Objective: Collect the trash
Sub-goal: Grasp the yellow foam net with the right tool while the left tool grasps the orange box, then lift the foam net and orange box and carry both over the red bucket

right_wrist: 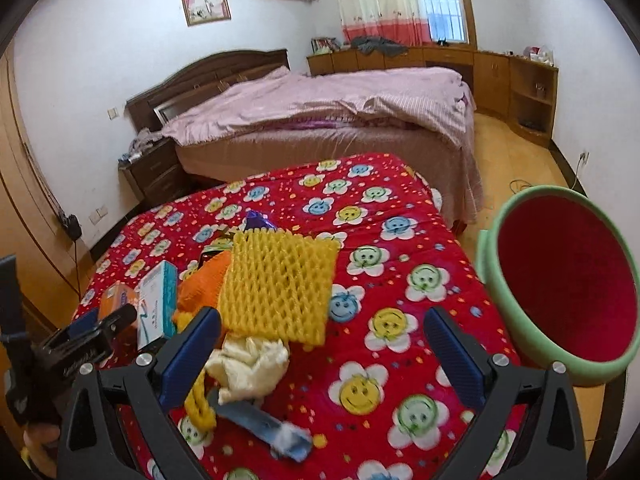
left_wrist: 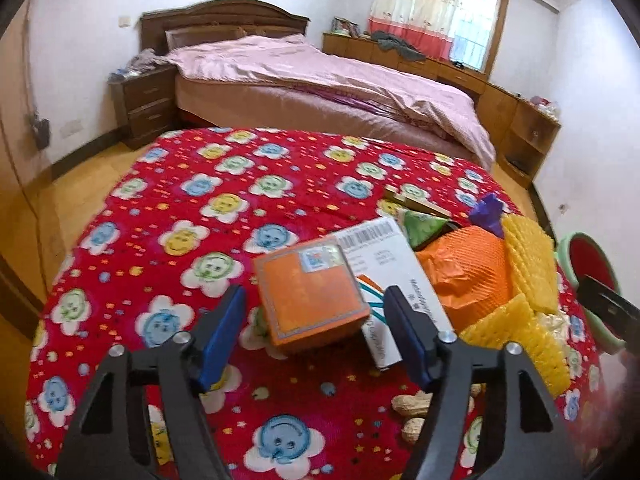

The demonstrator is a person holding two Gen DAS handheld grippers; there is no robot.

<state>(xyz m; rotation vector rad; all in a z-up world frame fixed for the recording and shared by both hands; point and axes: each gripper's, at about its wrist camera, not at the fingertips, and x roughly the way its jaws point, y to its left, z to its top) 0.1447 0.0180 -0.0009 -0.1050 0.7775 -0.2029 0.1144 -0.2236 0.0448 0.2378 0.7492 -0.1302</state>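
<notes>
A pile of trash lies on the table's red flowered cloth [left_wrist: 180, 200]. My left gripper [left_wrist: 315, 292] is open around an orange box [left_wrist: 312, 300]; its blue pads stand clear of both sides. A white barcode box [left_wrist: 384, 256] leans beside it, with orange wrapping [left_wrist: 468, 276], yellow foam netting [left_wrist: 528, 256] and peanuts [left_wrist: 412, 404] to the right. My right gripper [right_wrist: 323, 314] is open and empty above the cloth. Crumpled cream paper [right_wrist: 252, 360] and a blue-grey scrap [right_wrist: 260, 420] lie by its left finger, below the yellow netting [right_wrist: 280, 284]. A green bin with a red inside [right_wrist: 560, 280] stands at the right.
A bed with a pink cover [left_wrist: 320, 80] stands beyond the table, with a dark nightstand [left_wrist: 144, 104] to its left. Wooden cabinets [right_wrist: 500, 76] line the far wall under the window. Wood floor [right_wrist: 512, 160] runs between bed and cabinets.
</notes>
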